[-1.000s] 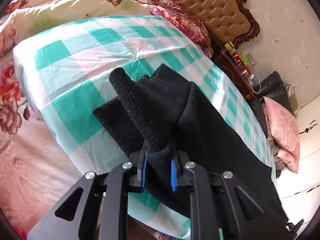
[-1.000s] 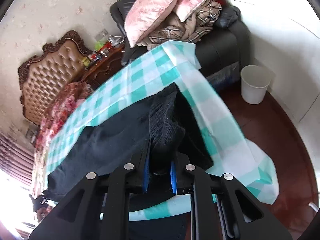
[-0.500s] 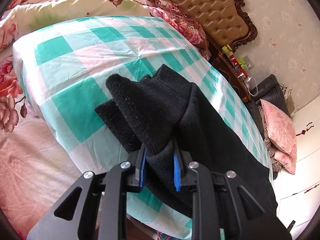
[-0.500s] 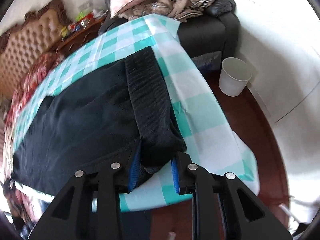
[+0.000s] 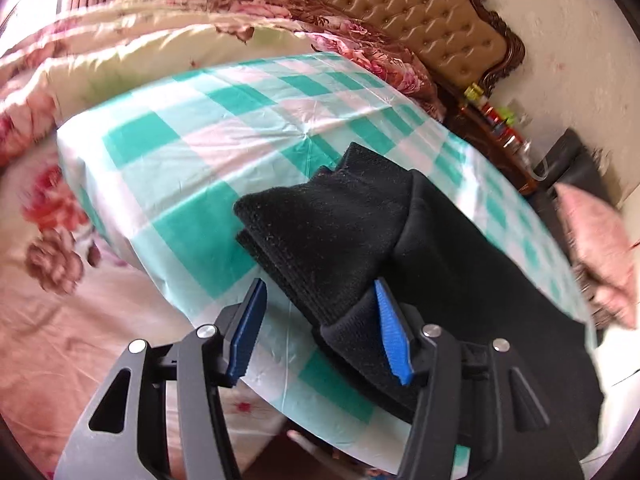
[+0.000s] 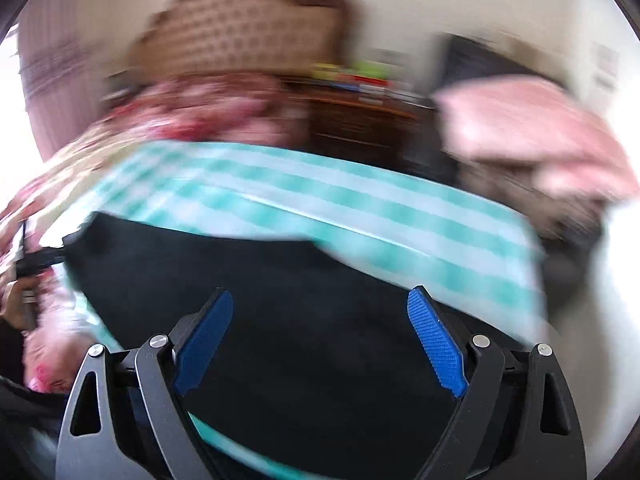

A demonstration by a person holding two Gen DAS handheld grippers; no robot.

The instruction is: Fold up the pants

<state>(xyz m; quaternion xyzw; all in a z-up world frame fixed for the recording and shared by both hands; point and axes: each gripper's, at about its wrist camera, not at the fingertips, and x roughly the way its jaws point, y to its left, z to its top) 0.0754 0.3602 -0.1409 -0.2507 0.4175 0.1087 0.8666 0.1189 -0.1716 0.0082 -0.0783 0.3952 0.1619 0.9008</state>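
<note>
Black pants (image 5: 400, 240) lie on checked cloth (image 5: 192, 184), cuff at two o'clock against spread left gripper (image 5: 320, 320); right gripper (image 6: 320, 328), blurred, apparently gapes empty.

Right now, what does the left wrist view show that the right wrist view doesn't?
Only the left wrist view shows the ribbed cuffs of the pants stacked at the cloth's end, one cuff lying against the left gripper's right finger, and a sharp look at the floral quilt. Only the right wrist view, badly blurred, shows the right gripper open above the broad black body of the pants. Both show the pants on the checked cloth, the tufted headboard and a pink pillow, with both grippers open.
</note>
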